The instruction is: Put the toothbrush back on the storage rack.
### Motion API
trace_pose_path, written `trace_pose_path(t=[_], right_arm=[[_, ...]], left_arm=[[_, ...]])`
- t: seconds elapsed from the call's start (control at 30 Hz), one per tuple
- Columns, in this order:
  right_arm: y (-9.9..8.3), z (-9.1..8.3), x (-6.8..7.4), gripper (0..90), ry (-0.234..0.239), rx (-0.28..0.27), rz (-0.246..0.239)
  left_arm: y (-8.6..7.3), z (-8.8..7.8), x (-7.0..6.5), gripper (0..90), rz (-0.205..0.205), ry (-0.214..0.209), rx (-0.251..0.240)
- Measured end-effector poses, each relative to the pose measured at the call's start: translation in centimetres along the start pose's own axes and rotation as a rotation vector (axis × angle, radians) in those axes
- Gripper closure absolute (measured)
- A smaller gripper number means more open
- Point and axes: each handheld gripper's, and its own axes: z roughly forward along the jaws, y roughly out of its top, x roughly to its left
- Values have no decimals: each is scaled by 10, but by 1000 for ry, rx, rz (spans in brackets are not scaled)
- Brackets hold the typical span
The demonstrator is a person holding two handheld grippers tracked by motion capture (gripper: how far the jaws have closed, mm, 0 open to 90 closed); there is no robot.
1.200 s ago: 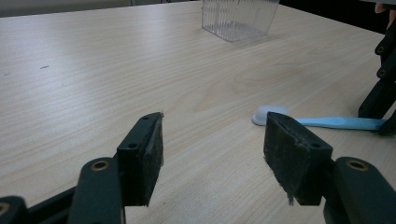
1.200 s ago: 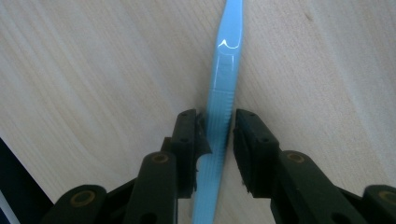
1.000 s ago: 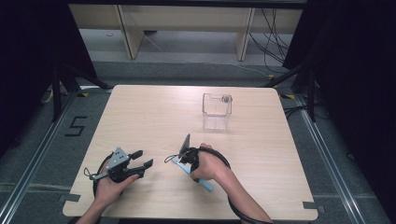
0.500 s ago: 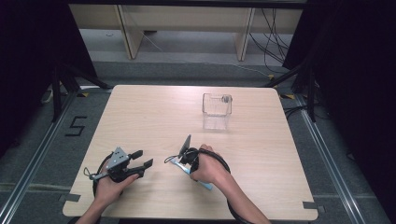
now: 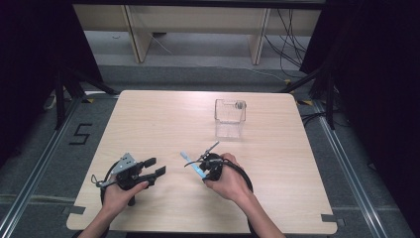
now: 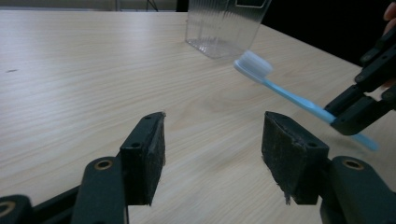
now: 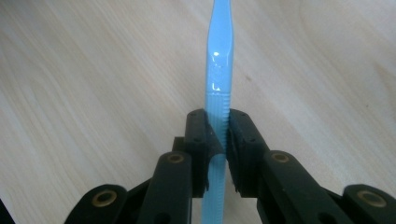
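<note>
Toothbrush of light blue plastic with white bristles (image 6: 280,88) is clamped by its handle in the right tool (image 7: 217,135), above the near middle of the pale wooden table (image 5: 163,119); its bristle head is cut off in the right gripper view, while the left gripper view shows it whole, tilted up off the wood. The left tool (image 6: 212,161) stands wide open with nothing between its pads. A clear ribbed plastic cup (image 5: 229,118) stands farther back on the table, its top cropped in the left gripper view, above a grey floor and dark curtains.
</note>
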Motion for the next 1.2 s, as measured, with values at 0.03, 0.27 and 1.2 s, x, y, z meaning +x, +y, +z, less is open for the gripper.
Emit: trace_pose_path(t=[0.03,0.27,1.2], right_arm=[[-1,-1,-1,792,0,-27,-1],[-14,-2,2,792,10,-153,79],[-30,-4,6,792,-34,-512,120]], left_arm=[[1,2,-2,399,-4,-11,0],[14,15,-10,421,-11,-71,-14],[56,52,-18,491,-118,-165,-18]])
